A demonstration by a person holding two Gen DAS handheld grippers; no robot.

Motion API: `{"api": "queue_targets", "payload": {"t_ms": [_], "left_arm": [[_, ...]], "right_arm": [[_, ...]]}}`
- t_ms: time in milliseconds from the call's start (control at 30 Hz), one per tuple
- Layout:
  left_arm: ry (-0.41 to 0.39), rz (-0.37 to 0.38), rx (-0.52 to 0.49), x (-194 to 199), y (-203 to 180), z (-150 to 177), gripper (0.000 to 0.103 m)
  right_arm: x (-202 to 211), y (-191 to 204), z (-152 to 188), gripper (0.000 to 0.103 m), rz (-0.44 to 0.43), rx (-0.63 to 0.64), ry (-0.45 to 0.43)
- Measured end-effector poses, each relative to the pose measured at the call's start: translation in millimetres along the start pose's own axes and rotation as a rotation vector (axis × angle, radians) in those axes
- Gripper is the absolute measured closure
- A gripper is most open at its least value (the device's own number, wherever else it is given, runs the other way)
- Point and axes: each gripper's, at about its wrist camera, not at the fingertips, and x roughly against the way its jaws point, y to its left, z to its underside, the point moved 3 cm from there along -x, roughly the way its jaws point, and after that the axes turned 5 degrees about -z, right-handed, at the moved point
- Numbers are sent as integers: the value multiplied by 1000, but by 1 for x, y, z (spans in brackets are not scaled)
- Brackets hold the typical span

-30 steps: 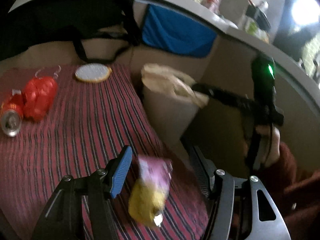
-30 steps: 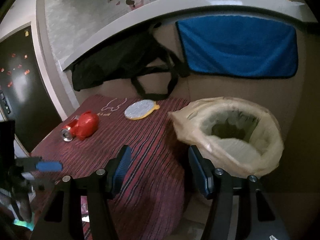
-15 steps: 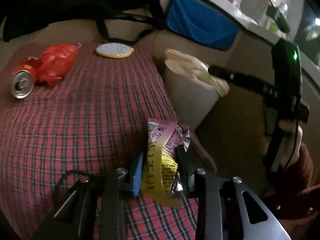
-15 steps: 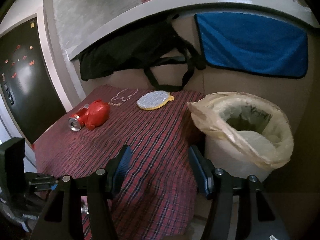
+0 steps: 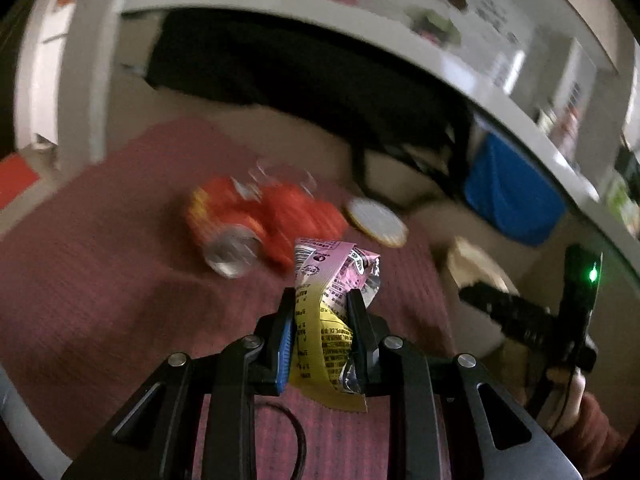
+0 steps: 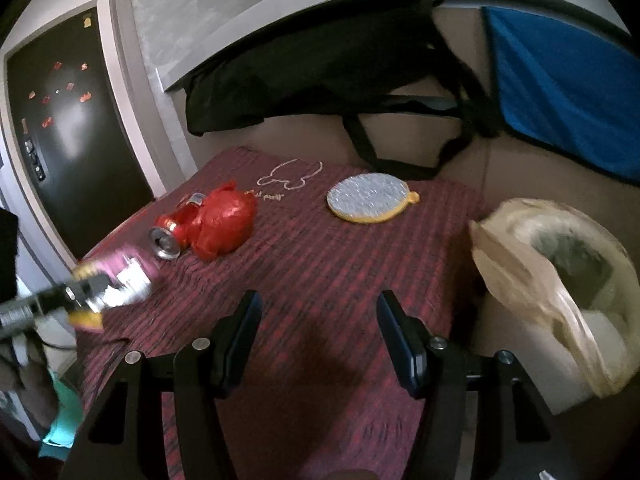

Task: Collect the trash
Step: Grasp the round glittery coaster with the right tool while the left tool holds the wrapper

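My left gripper (image 5: 320,300) is shut on a pink and yellow snack wrapper (image 5: 332,276) and holds it above the red plaid cloth (image 5: 100,280). It shows blurred in the right wrist view (image 6: 116,280) at the left. A red can (image 6: 172,232) lies on its side against a crumpled red wrapper (image 6: 224,220) on the cloth. My right gripper (image 6: 318,312) is open and empty above the cloth's near side. A bin lined with a beige bag (image 6: 560,272) stands to the right of the cloth.
A round white and yellow pad (image 6: 370,198) lies at the far side of the cloth. A black bag (image 6: 320,68) and a blue cloth (image 6: 568,92) hang behind. A dark door (image 6: 60,132) is at the left.
My left gripper closed on the snack wrapper, lifted it and swung to the left toward the can. The right gripper stayed open and drifted slightly left.
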Motion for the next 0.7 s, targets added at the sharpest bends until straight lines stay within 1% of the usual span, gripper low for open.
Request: {"api": "queue_targets", "payload": {"t_ms": [100,200,333,467,533,600,700], "left_arm": [[-76,-55,14,4,14,-21,78],[-124,-90,12,3,21,-36,77],[-138,-107,20,-11,30,-52,77],[-172,-171,-29,-20,34,-58,77],[-177,-199,-56,-25,36,-58,77],[-171,-211,-67,-31,40,-56,77],[-140,-204,-52,-39,49,-54,77]], "right_arm": [[-20,0,-15,46,5,6,-12],[-45,-10,-35,46,29,-19,-12],[-81,-26,-60,46,69,-37,18],[-116,-46,-86,46,133,-12,53],[-132,-59,-96,46,146,-21,71],[-147,-71,-104,46,149,-30,95],[-169,-86,-112,46,135,-60,133]]}}
